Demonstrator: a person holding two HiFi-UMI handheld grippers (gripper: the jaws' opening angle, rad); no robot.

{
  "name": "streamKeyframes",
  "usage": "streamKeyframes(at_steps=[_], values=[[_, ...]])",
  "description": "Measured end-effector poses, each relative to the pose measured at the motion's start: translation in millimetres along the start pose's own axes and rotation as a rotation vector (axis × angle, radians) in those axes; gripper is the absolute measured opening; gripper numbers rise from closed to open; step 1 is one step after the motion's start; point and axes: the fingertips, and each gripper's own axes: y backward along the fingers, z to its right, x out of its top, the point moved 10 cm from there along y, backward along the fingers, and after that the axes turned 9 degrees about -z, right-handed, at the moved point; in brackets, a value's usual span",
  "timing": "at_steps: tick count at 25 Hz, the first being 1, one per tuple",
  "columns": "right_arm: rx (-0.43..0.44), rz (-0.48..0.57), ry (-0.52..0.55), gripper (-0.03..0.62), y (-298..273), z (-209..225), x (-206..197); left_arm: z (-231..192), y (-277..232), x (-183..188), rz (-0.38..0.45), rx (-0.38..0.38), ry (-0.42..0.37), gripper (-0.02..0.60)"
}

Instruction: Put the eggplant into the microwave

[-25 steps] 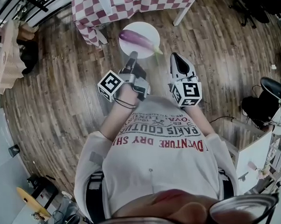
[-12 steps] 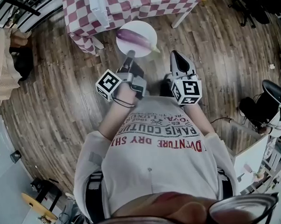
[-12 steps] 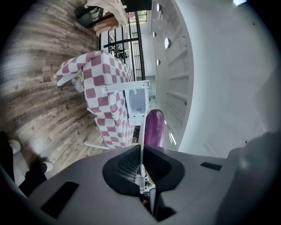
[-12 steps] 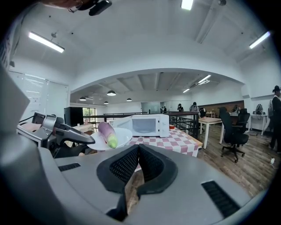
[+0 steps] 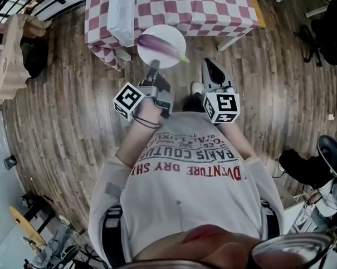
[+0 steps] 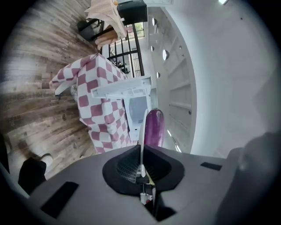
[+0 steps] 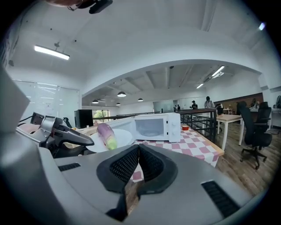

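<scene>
A purple eggplant (image 5: 156,45) with a green stem end lies on a white plate (image 5: 172,35). My left gripper (image 5: 153,69) is shut on the plate's near rim and holds it out in front of the person. In the left gripper view the plate (image 6: 143,127) shows edge-on between the jaws, with the eggplant (image 6: 153,127) on it. My right gripper (image 5: 208,65) hangs beside the plate, shut and empty. The white microwave (image 7: 156,126) stands on the red-and-white checkered table (image 5: 207,7), just beyond the plate. In the head view the microwave (image 5: 121,16) sits at the table's left end.
The floor is wood planks (image 5: 62,124). A black office chair (image 7: 254,132) and a wooden table (image 7: 230,117) stand to the right, with a black railing (image 7: 202,121) behind the microwave. A beige bag (image 5: 9,60) sits far left. Dark gear (image 5: 303,164) lies on the floor at right.
Both grippers have moved forward with the plate and eggplant toward the checkered table. The table and microwave now lie much closer, and the plate overlaps the table's edge in the head view.
</scene>
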Motion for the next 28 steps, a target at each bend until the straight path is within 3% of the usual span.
streamKeyframes(at_steps=[7, 14, 21, 28], values=[[0.136, -0.006, 0.049, 0.025, -71.1, 87.3, 48.4, 21.4, -84.9, 0.3, 0.145, -0.004, 0.03, 0.034], [0.178, -0.016, 0.064, 0.025, -127.6, 160.2, 67.7, 31.9, -159.0, -1.0, 0.21, -0.007, 0.035, 0.034], [0.199, -0.066, 0.05, 0.025, -169.1, 189.7, 70.8, 33.4, -205.9, 16.2, 0.221, 0.028, 0.055, 0.034], [0.176, -0.084, 0.09, 0.025, -218.5, 201.8, 88.4, 27.6, -252.9, 56.1, 0.208, 0.046, 0.071, 0.034]])
